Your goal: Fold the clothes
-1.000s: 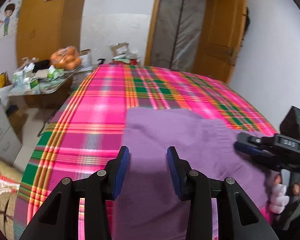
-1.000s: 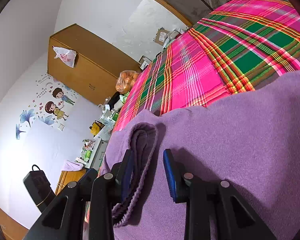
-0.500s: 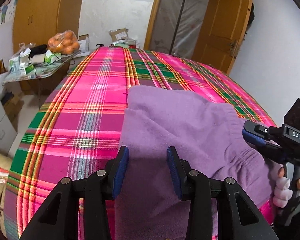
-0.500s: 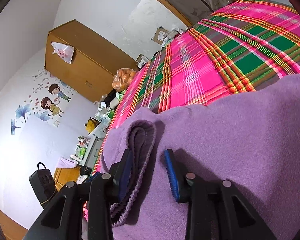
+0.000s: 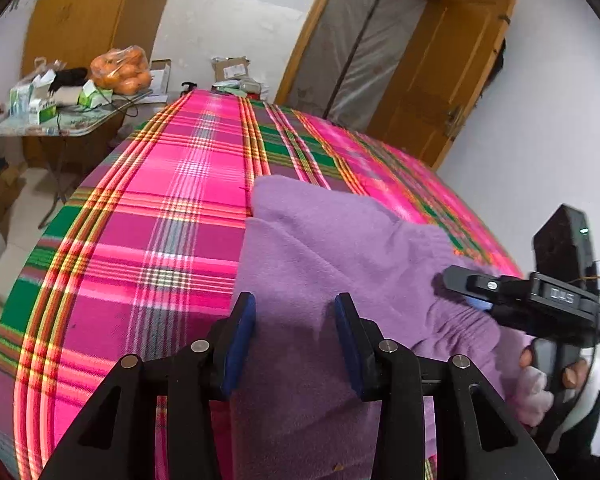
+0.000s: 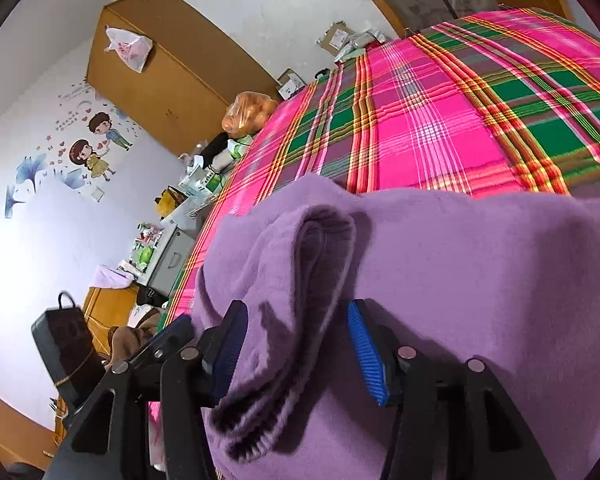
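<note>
A purple fleece garment (image 5: 332, 248) lies on the pink and green plaid bedspread (image 5: 160, 200). My left gripper (image 5: 294, 340) hovers low over its near left part, jaws apart, with the cloth lying flat beneath them and nothing pinched. My right gripper (image 6: 296, 328) is at the garment's right side, also visible as the right gripper (image 5: 472, 292) in the left wrist view. Its jaws are opening. A folded ribbed cuff (image 6: 312, 280) of the garment stands between them, loose from the right pad. A hand (image 5: 540, 384) holds that gripper's handle.
A side table (image 5: 60, 128) with a bag of oranges (image 5: 120, 68) and boxes stands left of the bed. A wooden wardrobe (image 6: 172, 80) and a wooden door (image 5: 452, 92) stand beyond. The white wall (image 5: 540, 140) runs close along the bed's right edge.
The right gripper's jaws have spread wide and let the folded cuff loose. The left gripper has dropped a little toward the garment, its jaws unchanged.
</note>
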`<state>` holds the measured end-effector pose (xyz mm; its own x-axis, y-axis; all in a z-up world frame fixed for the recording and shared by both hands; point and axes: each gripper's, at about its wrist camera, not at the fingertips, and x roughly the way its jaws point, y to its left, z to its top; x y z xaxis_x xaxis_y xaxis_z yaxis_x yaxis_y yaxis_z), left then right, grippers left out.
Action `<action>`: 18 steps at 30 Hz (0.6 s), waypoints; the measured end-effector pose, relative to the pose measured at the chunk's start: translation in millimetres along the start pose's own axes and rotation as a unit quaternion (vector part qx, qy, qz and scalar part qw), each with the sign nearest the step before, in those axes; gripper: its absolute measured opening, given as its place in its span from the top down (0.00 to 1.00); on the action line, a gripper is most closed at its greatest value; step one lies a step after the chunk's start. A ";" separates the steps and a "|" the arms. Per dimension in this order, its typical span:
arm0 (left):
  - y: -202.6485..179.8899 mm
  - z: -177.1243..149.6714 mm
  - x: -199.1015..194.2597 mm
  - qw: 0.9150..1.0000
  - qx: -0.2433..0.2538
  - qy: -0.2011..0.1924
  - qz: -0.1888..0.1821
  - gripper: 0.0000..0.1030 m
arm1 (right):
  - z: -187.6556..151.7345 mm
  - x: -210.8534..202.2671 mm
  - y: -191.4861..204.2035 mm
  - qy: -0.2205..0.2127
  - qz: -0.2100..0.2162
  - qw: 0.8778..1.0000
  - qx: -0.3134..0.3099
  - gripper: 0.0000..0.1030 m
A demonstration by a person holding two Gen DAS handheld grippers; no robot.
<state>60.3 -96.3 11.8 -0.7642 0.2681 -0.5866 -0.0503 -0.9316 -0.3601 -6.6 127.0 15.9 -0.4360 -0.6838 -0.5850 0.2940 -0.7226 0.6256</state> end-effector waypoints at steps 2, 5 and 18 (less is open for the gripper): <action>2.4 -1.9 -3.2 1.000 -0.007 0.000 -0.004 0.59 | 5.0 4.0 -0.7 0.002 -0.006 1.000 0.003 0.49; 1.9 -4.0 -4.7 1.000 -0.006 0.001 -0.005 0.59 | 8.5 11.0 2.9 0.007 -0.013 1.000 -0.006 0.49; -2.0 -12.7 -10.6 1.000 0.018 0.003 -0.010 0.58 | -2.1 -12.5 -6.9 -0.016 -0.002 1.000 0.006 0.85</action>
<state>76.6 -94.1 9.6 -0.7590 0.2874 -0.5843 -0.0877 -0.9342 -0.3457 -1.4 140.2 17.8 -0.4649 -0.6773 -0.5702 0.2814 -0.7236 0.6302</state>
